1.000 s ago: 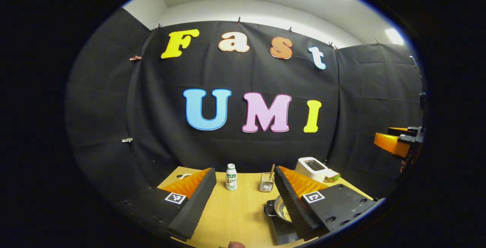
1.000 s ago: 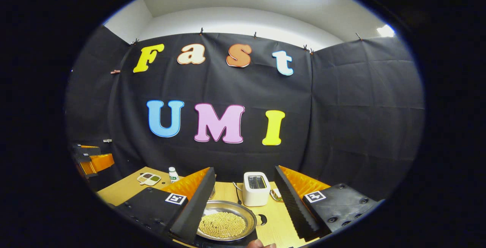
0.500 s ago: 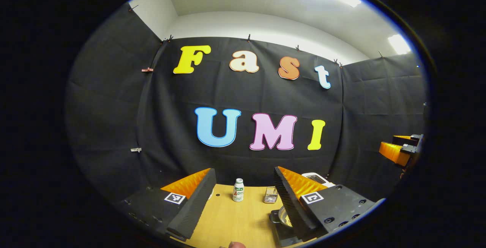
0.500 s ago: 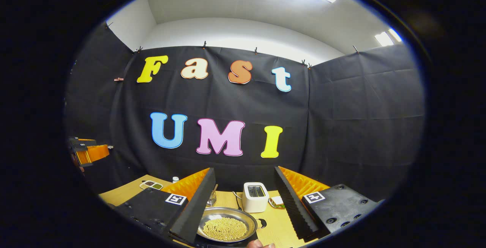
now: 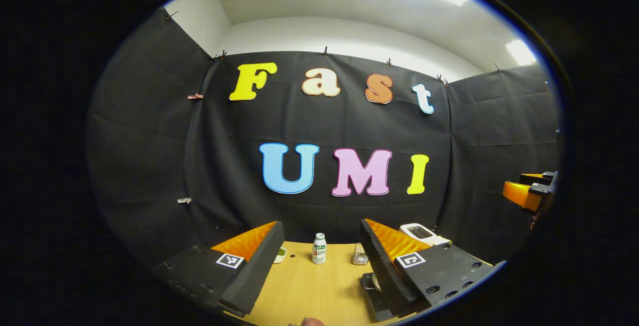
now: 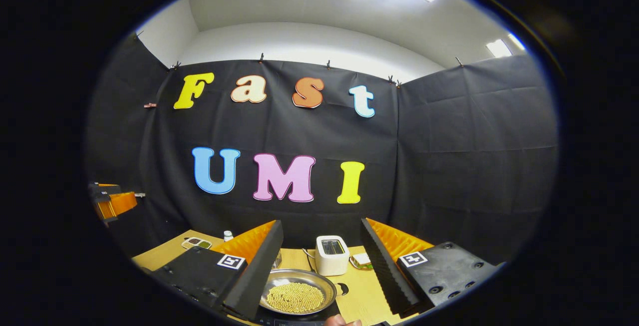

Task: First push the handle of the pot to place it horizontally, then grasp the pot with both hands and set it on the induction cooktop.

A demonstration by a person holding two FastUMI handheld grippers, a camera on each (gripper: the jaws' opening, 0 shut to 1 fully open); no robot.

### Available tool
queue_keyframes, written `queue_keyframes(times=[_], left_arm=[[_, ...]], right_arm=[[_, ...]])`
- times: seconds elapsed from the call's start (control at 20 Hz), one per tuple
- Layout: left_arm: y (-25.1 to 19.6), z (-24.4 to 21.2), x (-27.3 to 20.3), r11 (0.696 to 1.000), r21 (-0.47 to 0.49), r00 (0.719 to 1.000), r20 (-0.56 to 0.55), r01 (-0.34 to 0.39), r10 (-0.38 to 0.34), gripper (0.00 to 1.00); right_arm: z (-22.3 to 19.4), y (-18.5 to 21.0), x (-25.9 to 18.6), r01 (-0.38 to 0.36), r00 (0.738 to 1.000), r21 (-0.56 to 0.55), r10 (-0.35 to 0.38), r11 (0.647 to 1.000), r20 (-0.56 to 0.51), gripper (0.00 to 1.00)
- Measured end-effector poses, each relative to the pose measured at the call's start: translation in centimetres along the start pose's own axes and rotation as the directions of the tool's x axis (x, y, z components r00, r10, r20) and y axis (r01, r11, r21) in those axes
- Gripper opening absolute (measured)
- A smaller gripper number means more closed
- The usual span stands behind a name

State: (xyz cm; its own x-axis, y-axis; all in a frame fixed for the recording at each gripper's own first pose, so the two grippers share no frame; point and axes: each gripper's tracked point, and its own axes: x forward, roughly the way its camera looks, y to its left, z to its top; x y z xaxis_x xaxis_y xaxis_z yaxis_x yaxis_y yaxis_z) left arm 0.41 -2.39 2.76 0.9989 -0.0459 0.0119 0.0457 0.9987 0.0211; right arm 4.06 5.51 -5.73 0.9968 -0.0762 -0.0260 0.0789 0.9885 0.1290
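Pot on the cooktop, both grippers raised above the table with jaws apart.

We see the pot (image 6: pixel 298 296), a shallow metal pan holding small yellow beads, sitting on what looks like the dark induction cooktop (image 6: pixel 294 320) at the near table edge, though little of that slab shows. In the left gripper view the pot (image 5: pixel 370 282) peeks out beside one finger. Right gripper (image 6: pixel 319 261) jaws wide apart, holding nothing; left gripper (image 5: pixel 320 261) the same. Behind the pot stand a white toaster (image 6: pixel 331 255) and a small bottle (image 5: pixel 319 255) on the wooden table (image 5: pixel 309 291).
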Motion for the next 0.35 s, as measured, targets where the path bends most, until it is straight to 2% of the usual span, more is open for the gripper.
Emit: queue_keyframes(times=[0.1,0.2,0.25,0.35], left_arm=[[-0.07,0.18,0.04,1.000,0.006,1.000,0.004,0.001,-0.001,0.95],[-0.22,0.25,-0.05,1.000,0.015,1.000,0.002,0.001,-0.001,0.95],[-0.32,0.24,-0.07,1.000,0.017,1.000,0.003,0.002,-0.002,0.95],[-0.41,0.43,-0.15,1.000,0.024,1.000,0.006,0.003,-0.003,0.95]], right_arm=[[-0.05,-0.05,-0.17,0.000,1.000,-0.015,0.000,1.000,0.001,0.96],[0.05,0.26,-0.09,-0.004,1.000,-0.013,0.004,1.000,0.004,0.96],[0.14,0.34,-0.11,-0.006,1.000,-0.009,0.006,1.000,0.004,0.92],[0.18,0.26,-0.13,-0.006,1.000,-0.004,0.006,1.000,0.006,0.96]])
